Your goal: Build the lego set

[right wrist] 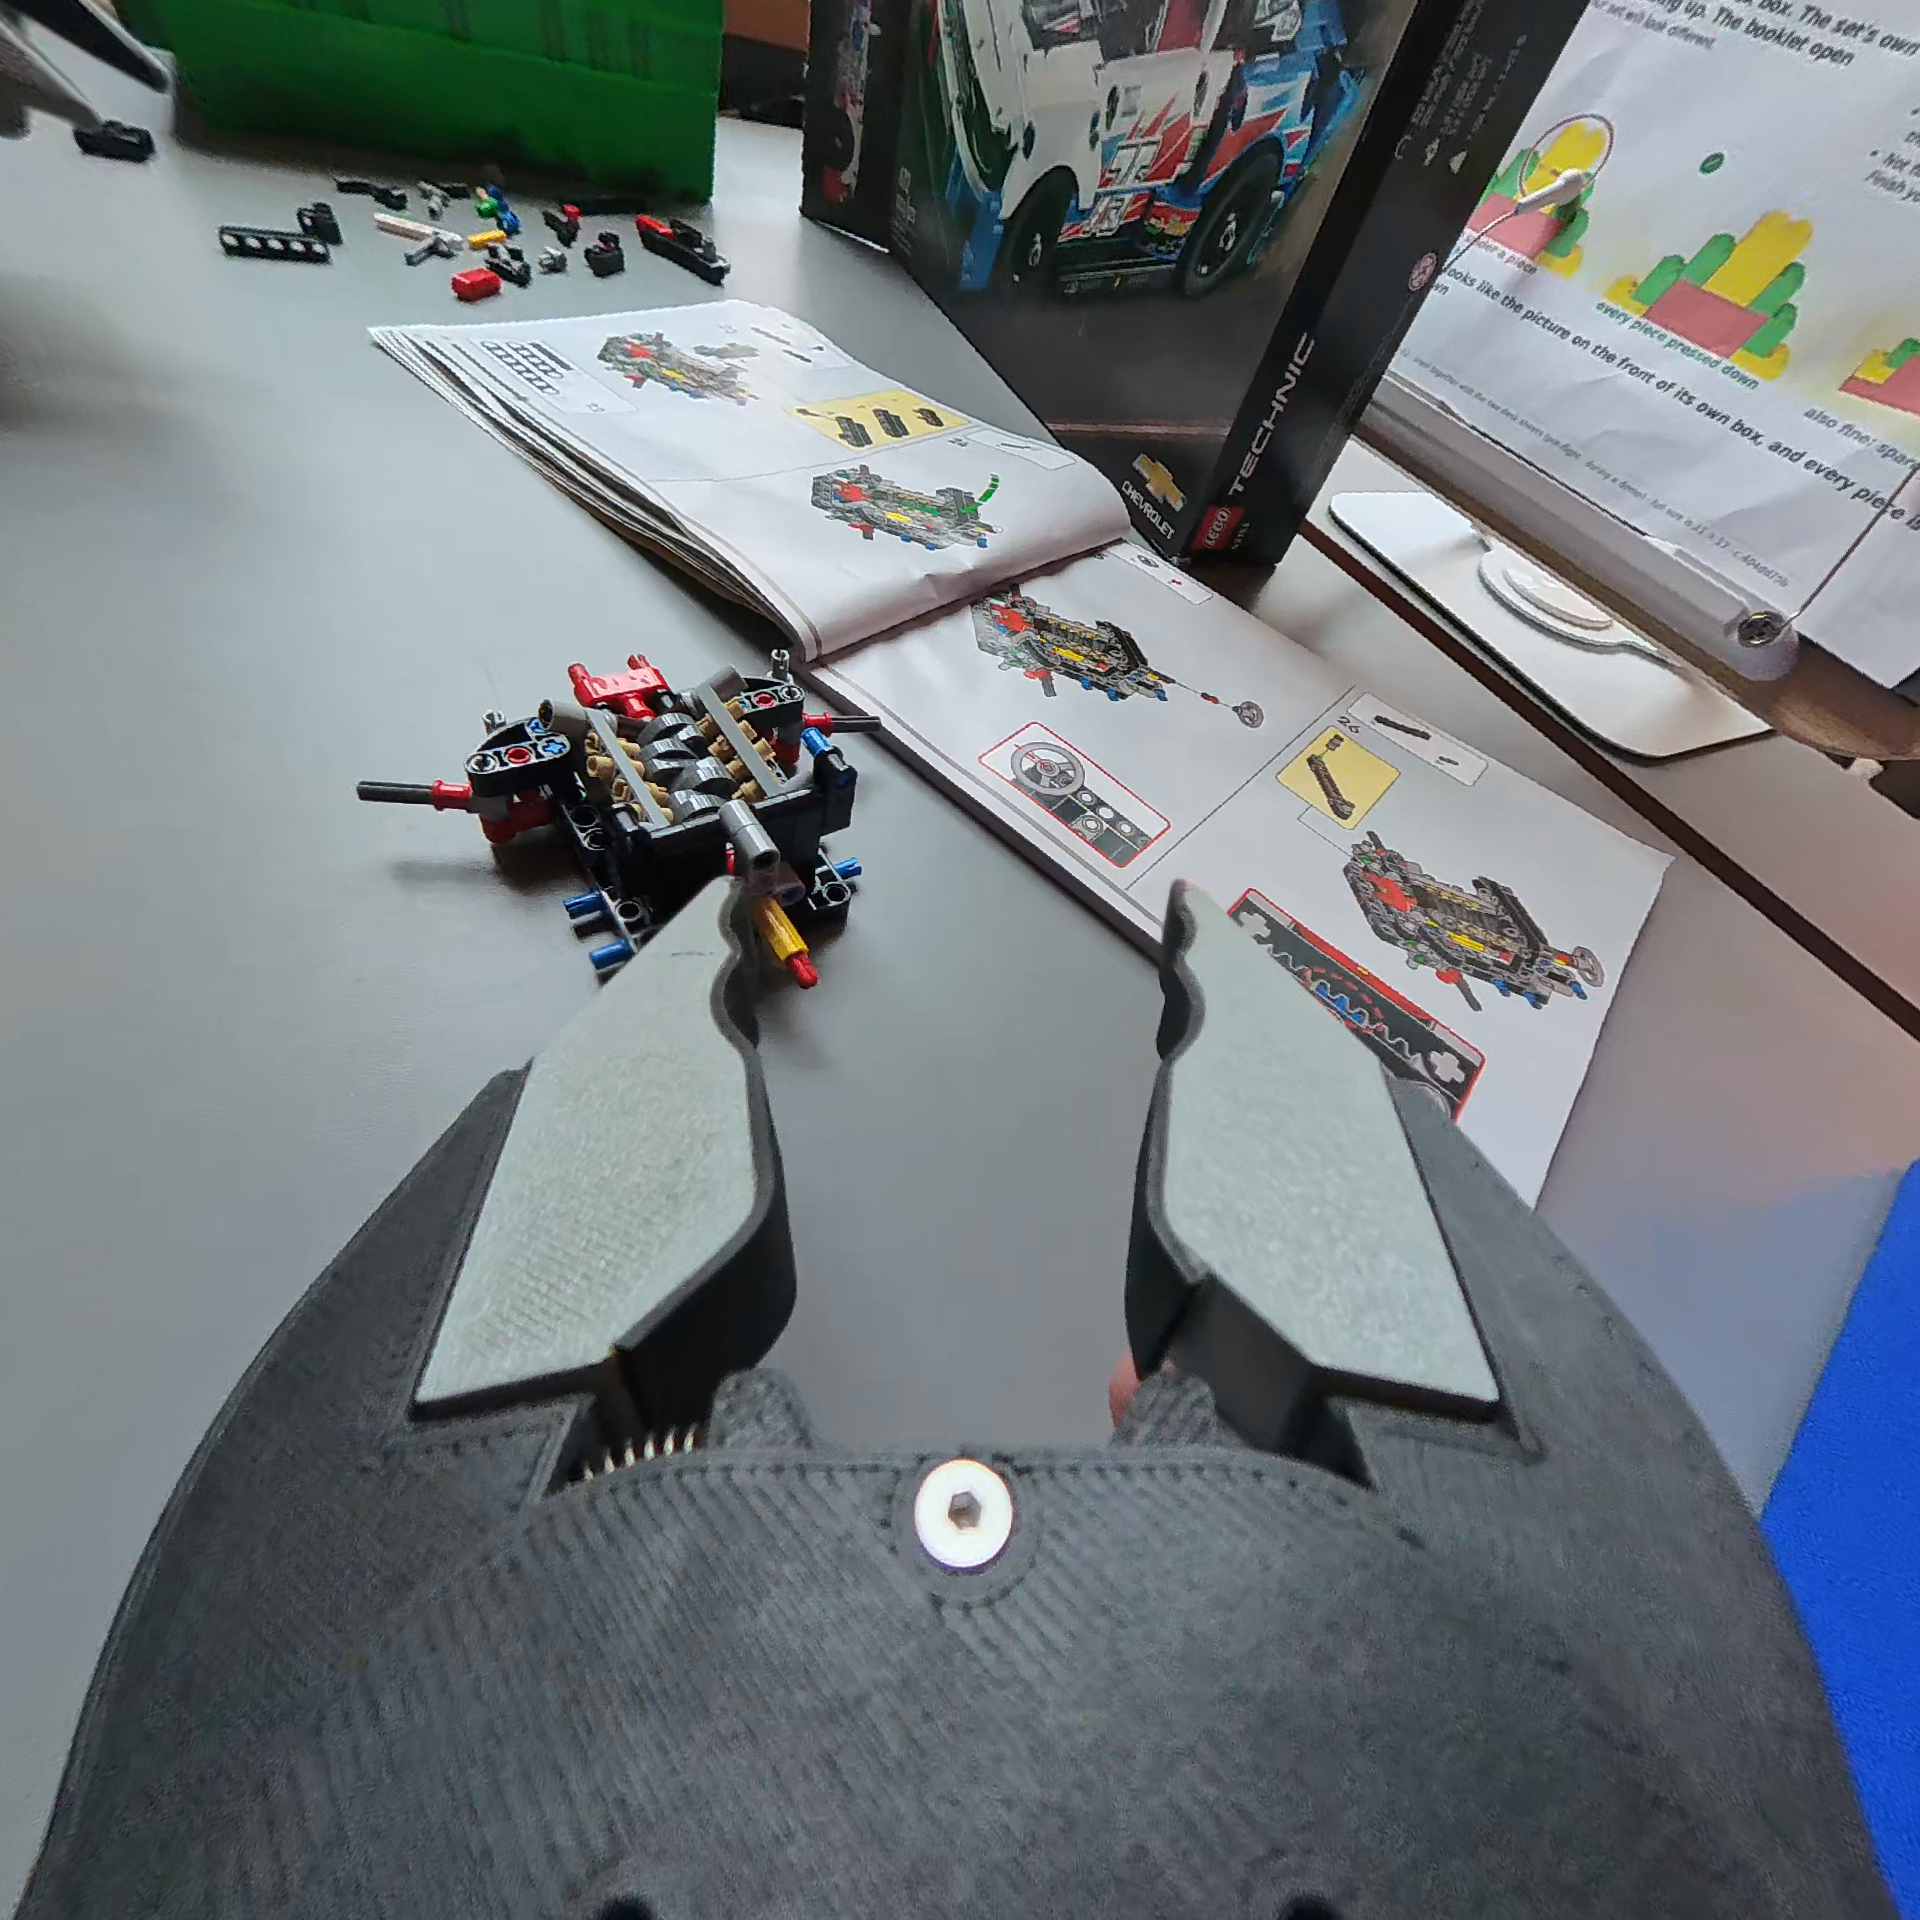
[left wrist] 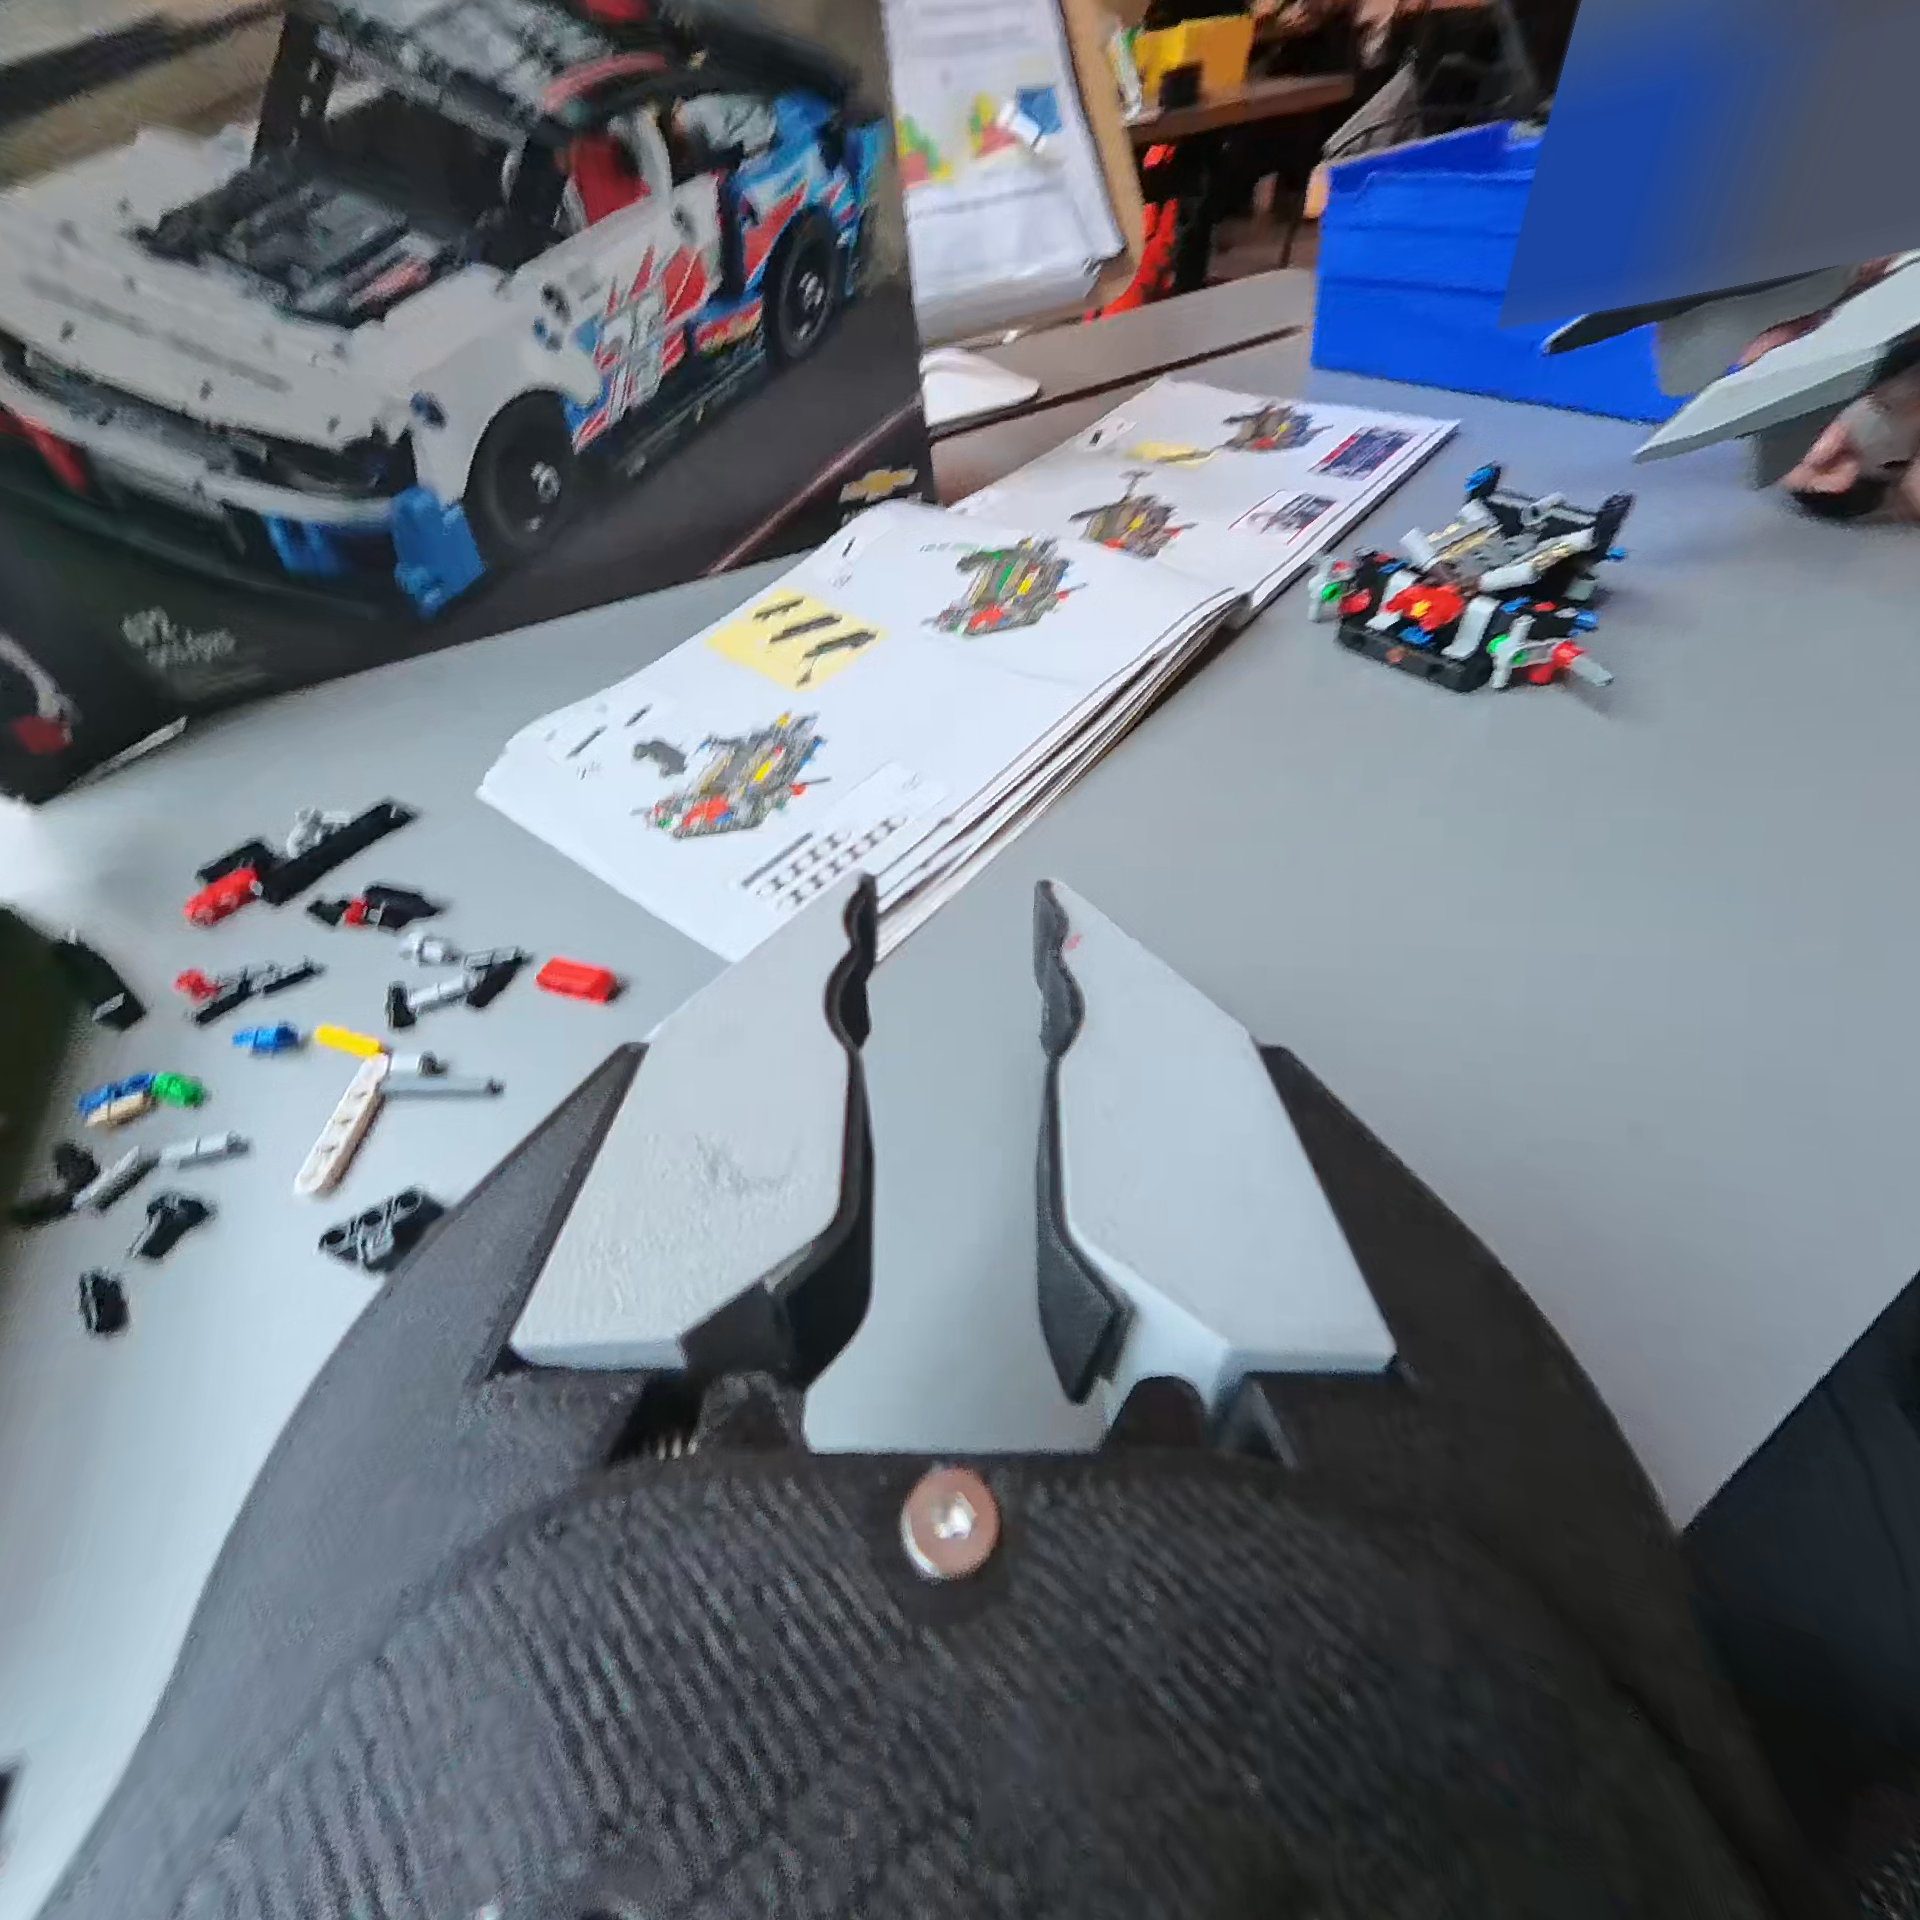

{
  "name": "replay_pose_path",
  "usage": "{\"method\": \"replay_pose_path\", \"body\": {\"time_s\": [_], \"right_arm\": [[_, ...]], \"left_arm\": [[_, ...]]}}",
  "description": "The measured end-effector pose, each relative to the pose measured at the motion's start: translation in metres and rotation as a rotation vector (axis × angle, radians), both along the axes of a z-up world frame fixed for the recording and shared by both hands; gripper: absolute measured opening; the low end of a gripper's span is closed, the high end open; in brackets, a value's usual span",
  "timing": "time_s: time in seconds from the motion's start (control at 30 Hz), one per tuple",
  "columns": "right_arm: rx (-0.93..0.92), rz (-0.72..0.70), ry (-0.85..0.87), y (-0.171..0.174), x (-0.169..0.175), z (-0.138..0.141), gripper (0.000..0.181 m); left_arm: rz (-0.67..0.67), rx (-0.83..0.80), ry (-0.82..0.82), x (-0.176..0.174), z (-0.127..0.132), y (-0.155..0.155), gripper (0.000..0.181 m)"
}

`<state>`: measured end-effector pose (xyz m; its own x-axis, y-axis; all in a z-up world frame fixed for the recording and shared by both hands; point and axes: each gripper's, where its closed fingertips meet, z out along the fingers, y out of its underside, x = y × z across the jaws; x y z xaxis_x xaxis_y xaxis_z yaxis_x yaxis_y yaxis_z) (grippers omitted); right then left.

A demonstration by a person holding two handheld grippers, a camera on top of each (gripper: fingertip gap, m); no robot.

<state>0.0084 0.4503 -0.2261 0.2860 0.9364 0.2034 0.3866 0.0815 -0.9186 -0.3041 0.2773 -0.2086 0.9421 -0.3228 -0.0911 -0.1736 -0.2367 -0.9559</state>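
A partly built black, grey and red lego chassis (right wrist: pixel 665 790) stands on the grey table beside the open instruction booklet (right wrist: pixel 831 468); it also shows in the left wrist view (left wrist: pixel 1465 592) at the far right. Several loose small pieces (left wrist: pixel 312 1039) lie at the left; they also show far off in the right wrist view (right wrist: pixel 488 234). My left gripper (left wrist: pixel 948 925) is open and empty, above the near edge of the booklet (left wrist: pixel 935 665). My right gripper (right wrist: pixel 951 920) is open and empty, its left fingertip just in front of the chassis. It also shows in the left wrist view (left wrist: pixel 1766 384).
The set's box (left wrist: pixel 416 343) with a race car picture stands behind the booklet; it also shows in the right wrist view (right wrist: pixel 1122 239). A blue bin (left wrist: pixel 1434 249) is at the far right, a green bin (right wrist: pixel 447 83) behind the loose pieces. A printed sheet (right wrist: pixel 1683 260) hangs over a white stand base (right wrist: pixel 1538 613).
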Motion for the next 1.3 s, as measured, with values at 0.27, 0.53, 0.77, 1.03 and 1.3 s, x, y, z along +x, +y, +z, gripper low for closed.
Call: {"method": "replay_pose_path", "body": {"time_s": [0.27,0.53,0.77,1.03,1.3], "right_arm": [[-0.042,0.036,0.035,-0.003,-0.001,0.003,0.073],[-0.065,0.036,0.05,-0.002,0.0,0.005,0.071],[-0.061,0.038,0.049,-0.002,-0.001,0.005,0.069],[-0.097,0.051,0.1,-0.003,0.002,0.01,0.069],[-0.136,0.077,0.157,-0.005,0.004,0.017,0.069]], "left_arm": [[0.115,-0.092,-0.05,-0.025,-0.01,-0.001,0.037],[0.309,-0.23,0.12,-0.086,-0.015,0.026,0.035],[0.491,-0.596,0.157,-0.221,-0.017,0.118,0.033],[0.575,-0.755,0.212,-0.243,-0.04,0.154,0.027],[0.677,-0.78,0.13,-0.252,-0.059,0.155,0.046]]}}
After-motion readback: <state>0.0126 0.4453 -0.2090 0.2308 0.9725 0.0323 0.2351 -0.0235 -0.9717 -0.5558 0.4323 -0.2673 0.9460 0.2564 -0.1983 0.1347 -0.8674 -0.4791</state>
